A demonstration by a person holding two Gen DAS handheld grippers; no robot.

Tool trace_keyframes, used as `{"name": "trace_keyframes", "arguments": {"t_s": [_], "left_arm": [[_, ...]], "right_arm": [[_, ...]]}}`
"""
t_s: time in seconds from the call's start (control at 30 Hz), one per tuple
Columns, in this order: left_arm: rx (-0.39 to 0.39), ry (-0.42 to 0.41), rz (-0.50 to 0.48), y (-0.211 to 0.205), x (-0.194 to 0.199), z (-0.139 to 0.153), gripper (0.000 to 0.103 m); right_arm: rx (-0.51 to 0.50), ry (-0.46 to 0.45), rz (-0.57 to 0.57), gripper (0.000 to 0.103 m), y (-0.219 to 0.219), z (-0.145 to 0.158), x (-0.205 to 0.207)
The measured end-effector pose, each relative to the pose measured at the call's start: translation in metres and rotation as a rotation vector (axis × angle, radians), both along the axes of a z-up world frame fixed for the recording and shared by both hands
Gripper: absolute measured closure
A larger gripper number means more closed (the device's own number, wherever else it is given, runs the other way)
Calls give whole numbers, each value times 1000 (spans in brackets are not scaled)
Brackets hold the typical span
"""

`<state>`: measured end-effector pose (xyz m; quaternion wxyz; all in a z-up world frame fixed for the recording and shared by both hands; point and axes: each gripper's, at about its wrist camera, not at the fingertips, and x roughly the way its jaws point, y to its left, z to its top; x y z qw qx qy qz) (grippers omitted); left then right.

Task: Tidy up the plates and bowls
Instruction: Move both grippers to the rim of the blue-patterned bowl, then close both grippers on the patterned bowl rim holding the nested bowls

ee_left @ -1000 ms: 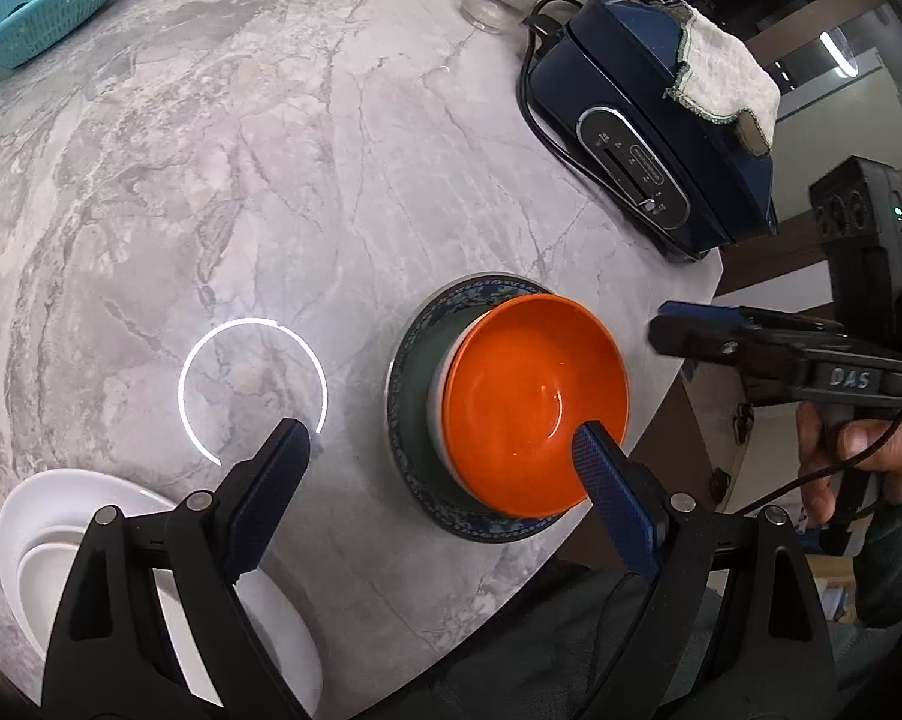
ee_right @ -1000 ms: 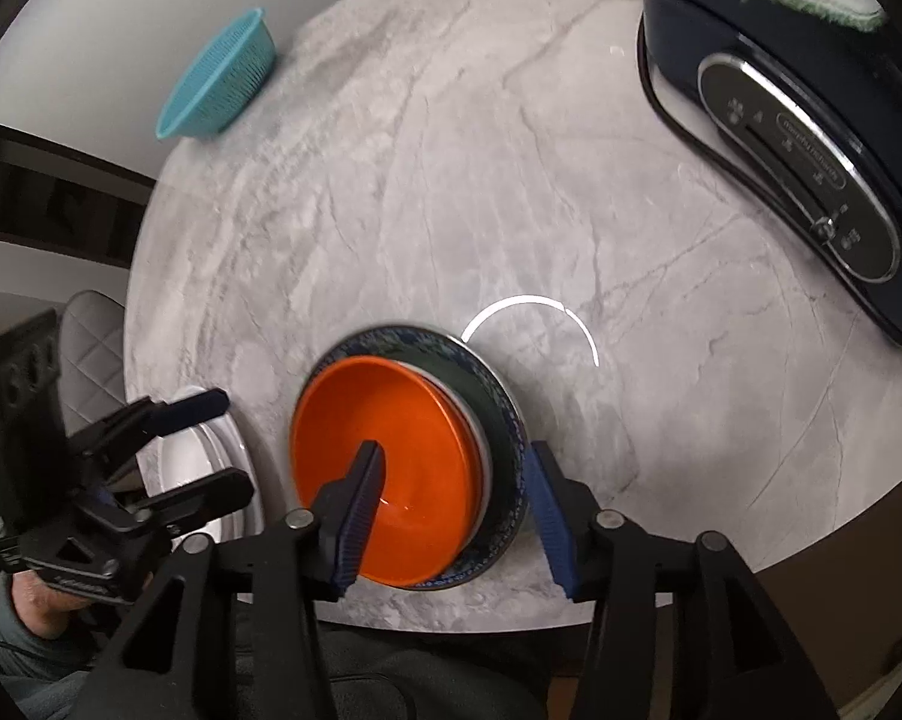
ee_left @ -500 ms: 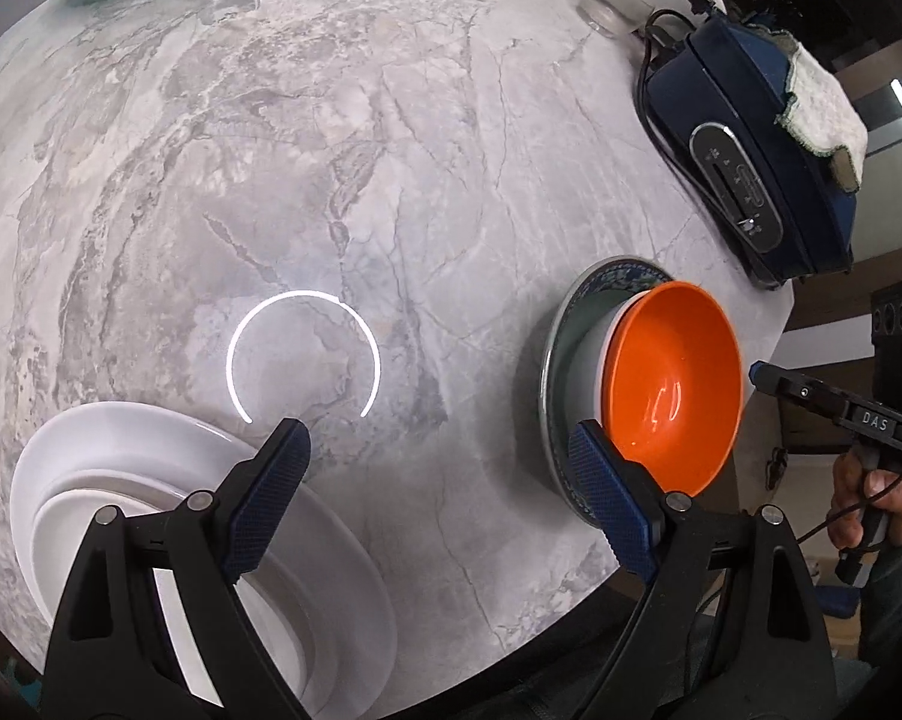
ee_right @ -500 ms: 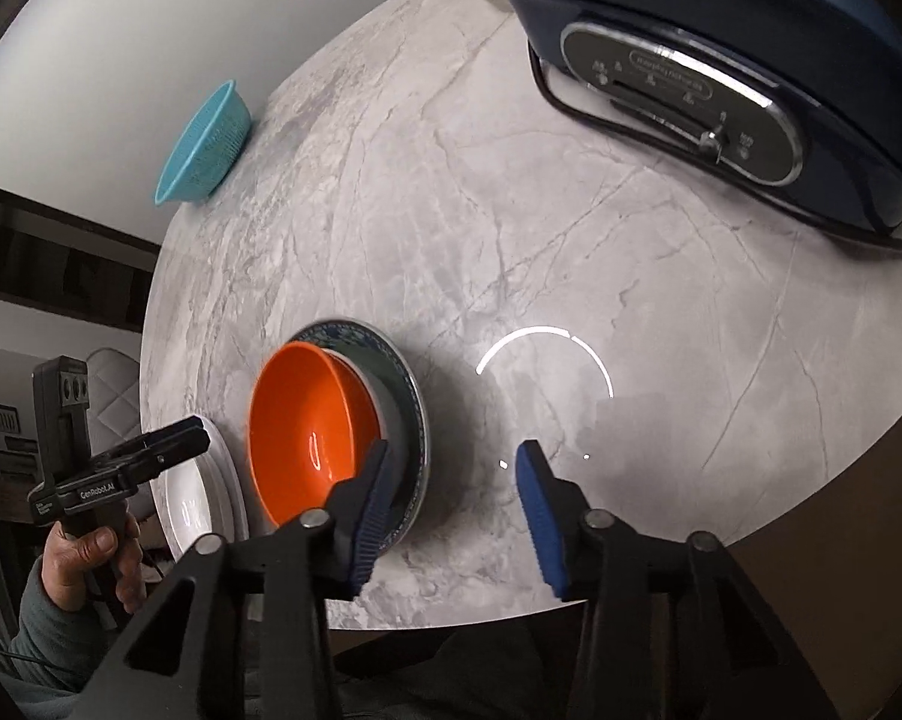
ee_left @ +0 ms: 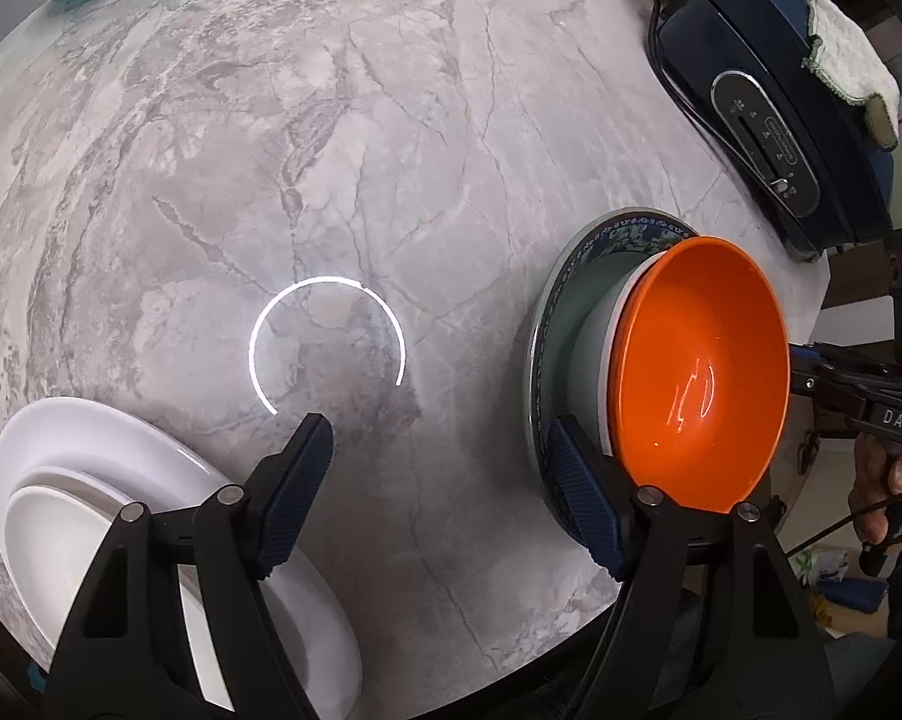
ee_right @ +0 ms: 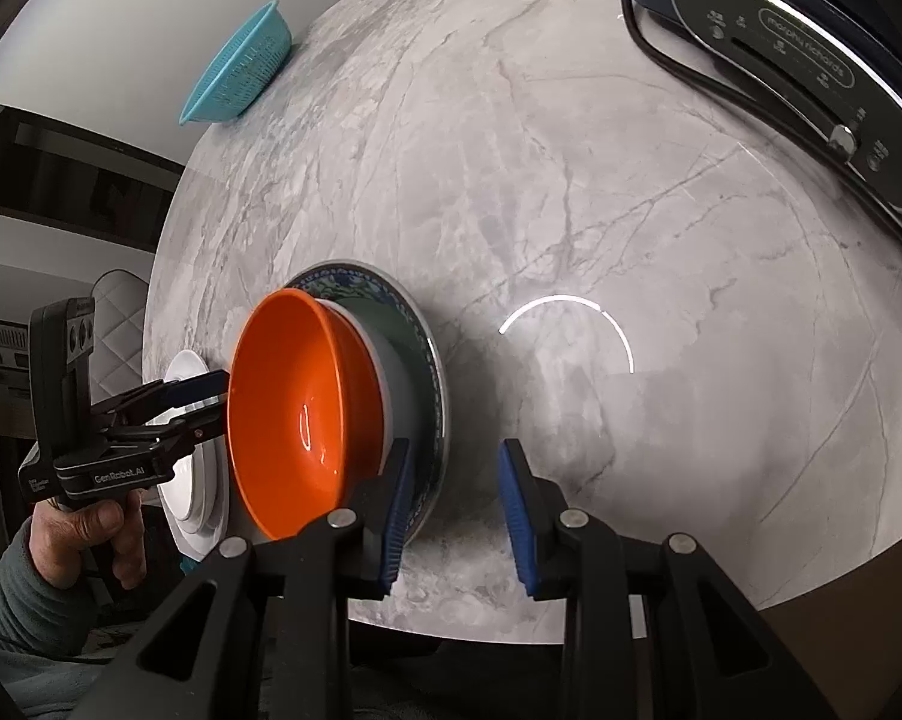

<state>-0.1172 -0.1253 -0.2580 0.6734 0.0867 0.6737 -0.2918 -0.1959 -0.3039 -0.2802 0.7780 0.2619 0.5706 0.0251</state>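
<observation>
Both tongs lowered, jaws narrowing, empty | orange bowl [ee_left: 700, 372] upright on plate [ee_left: 556, 300]

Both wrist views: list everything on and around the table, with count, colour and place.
Table: one, grey marble.
Orange bowl: one, nested in a white bowl on the patterned plate.
Patterned plate: one, blue-green rim, near edge.
White plates: two stacked, near edge.
Basket: one, teal, far side.
Appliance: one, navy, far side.
Cloth: one, white, on appliance.
Left gripper: open, empty.
Right gripper: open, empty.
</observation>
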Motion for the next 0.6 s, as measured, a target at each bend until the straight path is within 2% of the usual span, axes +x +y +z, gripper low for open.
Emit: {"name": "trace_keyframes", "arguments": {"t_s": [0.33, 0.43, 0.5, 0.6], "left_arm": [[-6, 7, 7, -11, 1, -9, 38], [-37, 28, 2, -15, 0, -10, 54], [-63, 40, -8, -19, -2, -9, 73], [-78, 53, -27, -27, -3, -8, 84]], "right_arm": [[6, 20, 44, 71, -1, -16, 14], [1, 3, 58, 71, -2, -15, 15], [0, -5, 65, 71, -2, -15, 16], [12, -6, 70, 71, -4, -16, 18]]}}
